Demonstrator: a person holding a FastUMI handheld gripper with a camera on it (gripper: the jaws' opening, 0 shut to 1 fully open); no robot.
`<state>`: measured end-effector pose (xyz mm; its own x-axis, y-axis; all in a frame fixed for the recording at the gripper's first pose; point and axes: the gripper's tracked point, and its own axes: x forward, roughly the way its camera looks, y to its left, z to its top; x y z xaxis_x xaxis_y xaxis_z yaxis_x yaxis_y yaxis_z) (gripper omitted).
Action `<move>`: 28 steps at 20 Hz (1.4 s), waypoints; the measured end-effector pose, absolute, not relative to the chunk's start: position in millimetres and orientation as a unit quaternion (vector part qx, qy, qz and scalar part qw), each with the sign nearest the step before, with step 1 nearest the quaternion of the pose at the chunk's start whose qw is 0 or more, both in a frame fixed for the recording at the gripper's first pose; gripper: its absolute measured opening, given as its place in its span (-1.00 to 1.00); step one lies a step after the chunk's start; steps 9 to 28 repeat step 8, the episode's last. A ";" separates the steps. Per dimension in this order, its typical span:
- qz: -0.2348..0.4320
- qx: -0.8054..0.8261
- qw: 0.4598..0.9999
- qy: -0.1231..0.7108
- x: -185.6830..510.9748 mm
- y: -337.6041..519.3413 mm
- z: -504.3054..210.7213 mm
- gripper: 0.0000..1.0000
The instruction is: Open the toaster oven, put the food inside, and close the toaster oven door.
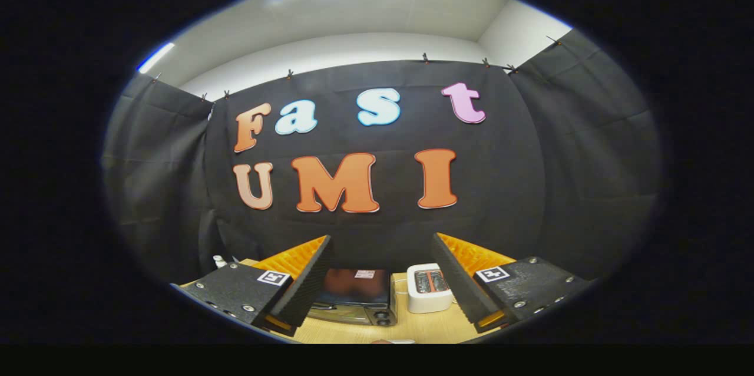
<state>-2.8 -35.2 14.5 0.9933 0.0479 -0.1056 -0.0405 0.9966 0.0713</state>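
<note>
My fingers point(382, 282) gape wide, holding nothing. Beyond them, on the light wooden table point(424, 329), sits the dark, glass-fronted metal toaster oven point(353, 299): probably heavy and rigid. I'd hook its door handle.

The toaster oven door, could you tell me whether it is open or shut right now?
Shut: the toaster oven shows its glass door upright against the front, beyond the open gripper, whose fingers hold nothing.

toaster oven point(353, 299) partly behind fingers point(306, 282), door state unclear
</note>
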 end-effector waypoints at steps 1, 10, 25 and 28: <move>0.021 0.029 0.998 0.051 -3.4 -36.4 17.0 0.97; 0.008 0.001 0.999 0.032 -6.7 -46.7 29.5 0.97; 0.008 0.001 0.999 0.032 -6.7 -46.7 29.5 0.97; 0.008 0.001 0.999 0.032 -6.7 -46.7 29.5 0.97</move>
